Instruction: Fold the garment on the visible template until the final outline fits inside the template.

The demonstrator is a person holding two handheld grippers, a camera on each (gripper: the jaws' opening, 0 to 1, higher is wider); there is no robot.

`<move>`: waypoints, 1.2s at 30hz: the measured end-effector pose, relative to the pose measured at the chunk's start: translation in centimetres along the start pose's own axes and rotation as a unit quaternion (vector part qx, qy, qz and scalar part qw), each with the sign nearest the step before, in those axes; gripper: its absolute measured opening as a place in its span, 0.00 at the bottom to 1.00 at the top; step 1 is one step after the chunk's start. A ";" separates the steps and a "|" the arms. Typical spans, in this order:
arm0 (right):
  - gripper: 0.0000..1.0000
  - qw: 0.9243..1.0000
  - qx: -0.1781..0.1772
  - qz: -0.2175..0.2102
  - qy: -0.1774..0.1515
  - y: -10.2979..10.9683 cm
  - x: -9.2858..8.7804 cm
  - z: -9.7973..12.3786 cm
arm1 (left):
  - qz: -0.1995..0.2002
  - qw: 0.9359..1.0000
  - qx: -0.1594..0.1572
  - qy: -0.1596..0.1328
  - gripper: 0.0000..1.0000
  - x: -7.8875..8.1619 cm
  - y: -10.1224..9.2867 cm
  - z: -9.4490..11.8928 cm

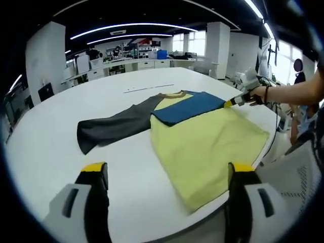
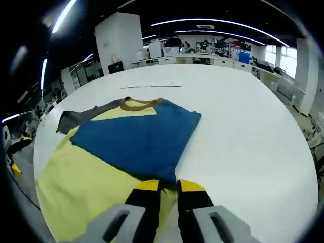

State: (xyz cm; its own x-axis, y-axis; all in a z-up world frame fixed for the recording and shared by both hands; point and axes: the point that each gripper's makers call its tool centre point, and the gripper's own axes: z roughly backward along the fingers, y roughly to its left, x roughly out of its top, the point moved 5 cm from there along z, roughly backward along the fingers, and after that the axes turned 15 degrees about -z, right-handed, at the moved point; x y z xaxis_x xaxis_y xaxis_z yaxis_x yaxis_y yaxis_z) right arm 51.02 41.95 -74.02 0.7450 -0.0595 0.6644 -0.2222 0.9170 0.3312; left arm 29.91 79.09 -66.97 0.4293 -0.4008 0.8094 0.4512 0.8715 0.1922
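Observation:
A long-sleeved shirt lies flat on the white table [image 1: 50, 136]. Its body [image 1: 207, 147] is yellow, with a brown collar [image 2: 140, 104]. The grey sleeve [image 1: 114, 126] stretches out to the side. The blue sleeve [image 2: 139, 139] lies folded across the chest. My right gripper [image 2: 167, 183] is shut on the tip of this blue sleeve; in the left gripper view it [image 1: 234, 102] is held by a person's hand at the shirt's far side. My left gripper [image 1: 169, 174] hangs open above the table near the shirt's hem, holding nothing.
The table's edge [image 1: 223, 207] runs close under the shirt's hem. A person's arm [image 1: 293, 91] reaches in there, beside a mesh chair [image 1: 298, 172]. A thin strip [image 1: 149, 89] lies on the table beyond the collar. Desks and shelves stand far behind.

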 end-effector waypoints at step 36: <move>0.00 0.998 -0.040 0.033 -0.019 -2.0 1.1 0.1 | 0.007 1.000 0.018 0.010 0.96 -0.4 0.9 -0.1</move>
State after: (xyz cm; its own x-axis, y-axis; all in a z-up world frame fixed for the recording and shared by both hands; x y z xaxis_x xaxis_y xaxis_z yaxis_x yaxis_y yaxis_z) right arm 52.24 40.00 -73.87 0.7052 -0.0120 0.7089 -0.2174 0.9481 0.2322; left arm 30.20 79.98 -67.14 0.4509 -0.3945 0.8007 0.4174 0.8861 0.2016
